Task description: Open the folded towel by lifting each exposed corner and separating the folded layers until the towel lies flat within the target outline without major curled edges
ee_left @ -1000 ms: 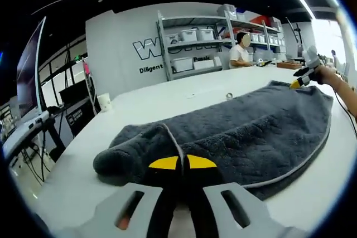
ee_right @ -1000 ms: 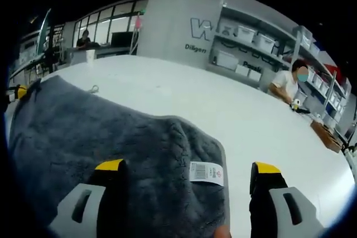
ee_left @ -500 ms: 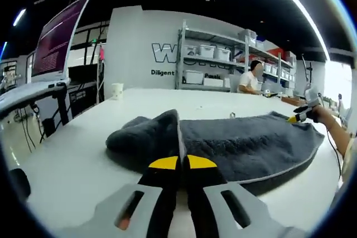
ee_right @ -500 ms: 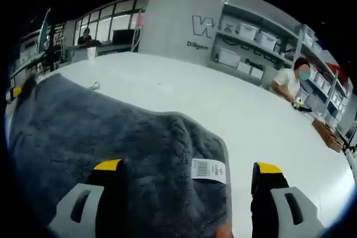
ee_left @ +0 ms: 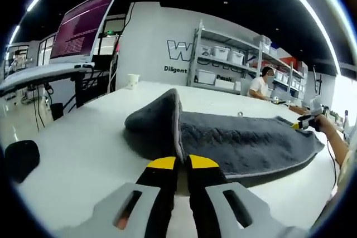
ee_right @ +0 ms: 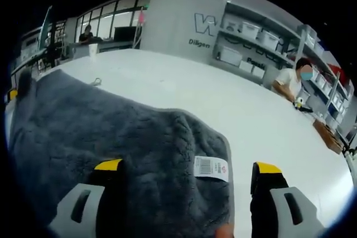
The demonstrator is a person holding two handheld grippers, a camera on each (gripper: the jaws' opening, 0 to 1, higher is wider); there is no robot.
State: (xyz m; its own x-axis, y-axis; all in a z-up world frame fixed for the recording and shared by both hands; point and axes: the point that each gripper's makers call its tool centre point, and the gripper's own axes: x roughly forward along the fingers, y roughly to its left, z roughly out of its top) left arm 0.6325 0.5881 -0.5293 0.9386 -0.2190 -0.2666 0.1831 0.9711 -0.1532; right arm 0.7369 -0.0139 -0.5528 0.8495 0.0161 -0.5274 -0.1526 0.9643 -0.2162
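A dark grey towel [ee_left: 245, 140] with pale piping lies across the white table [ee_left: 83, 149]. My left gripper [ee_left: 178, 163] is shut on its near edge, and that end rises in a tall fold [ee_left: 159, 118] just ahead of the jaws. At the far right a hand holds my right gripper [ee_left: 304, 121] by the towel's other end. In the right gripper view the towel [ee_right: 111, 132] spreads out to the left. Its corner, with a white barcode label [ee_right: 211, 168], lies between the wide-apart jaws of my right gripper [ee_right: 188, 166], which is open.
A small metal ring [ee_left: 240, 114] lies on the table beyond the towel. A white cup [ee_left: 133, 80] stands near the far edge. A monitor [ee_left: 83, 26] hangs at the upper left, and a black object [ee_left: 19, 160] sits low on the left. A person [ee_right: 290, 85] works by the shelves.
The towel end in my left gripper has risen into a taller fold, and that view has swung to the left. The right gripper stays open over the labelled corner.
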